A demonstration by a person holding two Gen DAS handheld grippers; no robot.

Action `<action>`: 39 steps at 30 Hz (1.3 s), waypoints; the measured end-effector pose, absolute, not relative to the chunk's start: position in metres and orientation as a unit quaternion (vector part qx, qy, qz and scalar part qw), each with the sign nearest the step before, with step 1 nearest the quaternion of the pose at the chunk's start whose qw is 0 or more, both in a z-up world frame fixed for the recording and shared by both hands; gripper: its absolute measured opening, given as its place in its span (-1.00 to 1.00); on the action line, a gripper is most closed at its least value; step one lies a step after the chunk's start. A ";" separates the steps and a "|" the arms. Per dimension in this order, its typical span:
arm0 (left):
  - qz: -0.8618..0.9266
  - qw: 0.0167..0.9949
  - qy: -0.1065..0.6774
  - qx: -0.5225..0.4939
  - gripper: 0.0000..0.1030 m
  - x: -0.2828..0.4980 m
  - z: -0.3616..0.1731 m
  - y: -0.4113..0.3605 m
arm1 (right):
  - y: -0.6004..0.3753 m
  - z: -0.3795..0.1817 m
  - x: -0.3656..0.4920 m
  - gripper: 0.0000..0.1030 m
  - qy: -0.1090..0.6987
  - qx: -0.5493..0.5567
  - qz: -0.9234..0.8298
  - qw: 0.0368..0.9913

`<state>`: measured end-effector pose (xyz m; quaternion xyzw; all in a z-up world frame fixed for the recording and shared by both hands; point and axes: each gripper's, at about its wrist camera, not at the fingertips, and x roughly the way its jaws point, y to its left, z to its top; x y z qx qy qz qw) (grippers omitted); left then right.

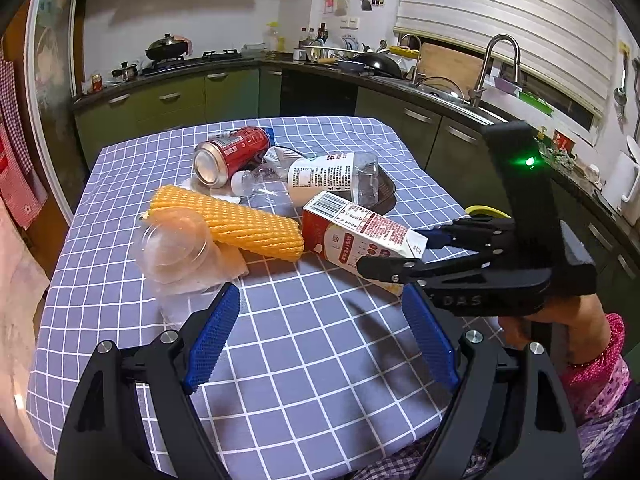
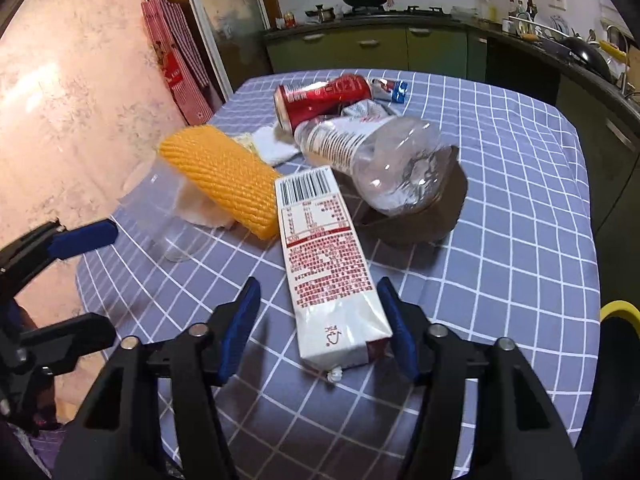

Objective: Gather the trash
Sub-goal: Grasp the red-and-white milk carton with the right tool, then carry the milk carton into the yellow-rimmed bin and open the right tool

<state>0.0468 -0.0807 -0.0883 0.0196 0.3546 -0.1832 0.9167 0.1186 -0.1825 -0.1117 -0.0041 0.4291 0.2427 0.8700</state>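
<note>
Milk carton: one, white with red print and a barcode panel, lying on its side; its gabled end points toward you, sitting between your right pads.
Right gripper: half-closed around the carton's near end; the right pad looks to touch the carton's edge, the left pad stands off with a gap. Not a firm grip.
Left gripper: your jaws stand wide over bare cloth, nothing between the blue pads.
Soda can: one, red, on its side at the far end of the pile.
Plastic bottle: one, clear with a white label, crushed, lying against the can.
Foam net sleeve: one, orange, leaning on the carton's far end.
Clear plastic cup: one, tipped over, just beside the sleeve, on crumpled tissue.
Dark tray: one, under the bottle's base.
Table: blue-grey checked cloth; all trash lies in its far half.
</note>
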 end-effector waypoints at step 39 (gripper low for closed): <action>-0.194 0.909 0.367 0.032 0.60 0.050 -0.097 -0.094 | -0.437 -0.134 0.053 -0.28 0.410 0.141 -0.112 0.894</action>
